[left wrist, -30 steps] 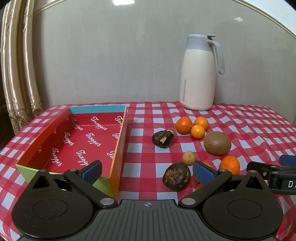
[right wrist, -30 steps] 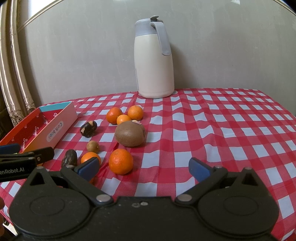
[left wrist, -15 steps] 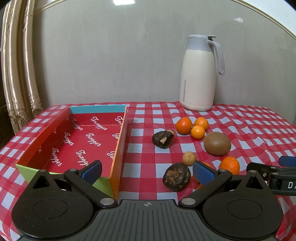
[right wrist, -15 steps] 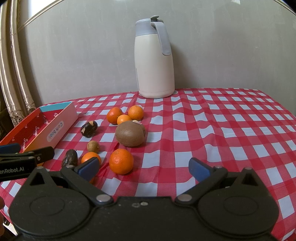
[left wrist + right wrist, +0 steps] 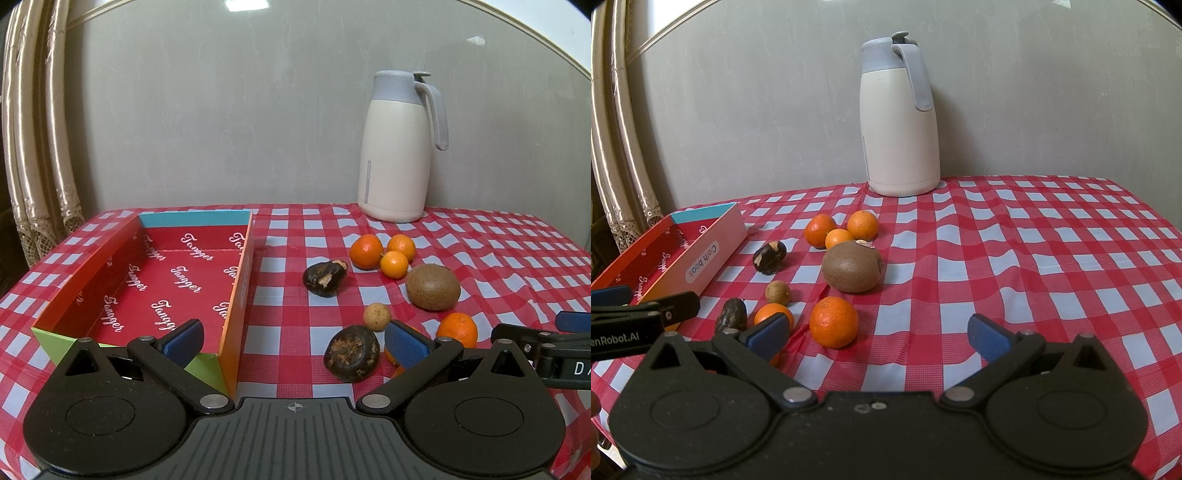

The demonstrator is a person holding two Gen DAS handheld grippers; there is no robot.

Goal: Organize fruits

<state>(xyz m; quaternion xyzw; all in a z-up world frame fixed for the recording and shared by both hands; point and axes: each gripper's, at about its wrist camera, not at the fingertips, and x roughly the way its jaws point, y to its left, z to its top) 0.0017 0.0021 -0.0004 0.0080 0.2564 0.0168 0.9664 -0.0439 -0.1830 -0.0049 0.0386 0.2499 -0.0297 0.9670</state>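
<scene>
An open red box (image 5: 162, 280) lies at the left of the checked table; it also shows in the right wrist view (image 5: 683, 254). Fruit lies to its right: several oranges (image 5: 366, 251) (image 5: 833, 322), a brown kiwi (image 5: 433, 286) (image 5: 851, 271), two dark fruits (image 5: 351, 357) (image 5: 325, 277), a small tan round fruit (image 5: 376, 316). My left gripper (image 5: 294, 341) is open and empty, low over the box's near right corner and the near dark fruit. My right gripper (image 5: 879, 338) is open and empty, just in front of the near orange.
A white thermos jug (image 5: 399, 147) (image 5: 899, 118) stands at the back against the wall. A curtain (image 5: 37, 147) hangs at the left. The red checked tablecloth (image 5: 1052, 258) stretches to the right of the fruit.
</scene>
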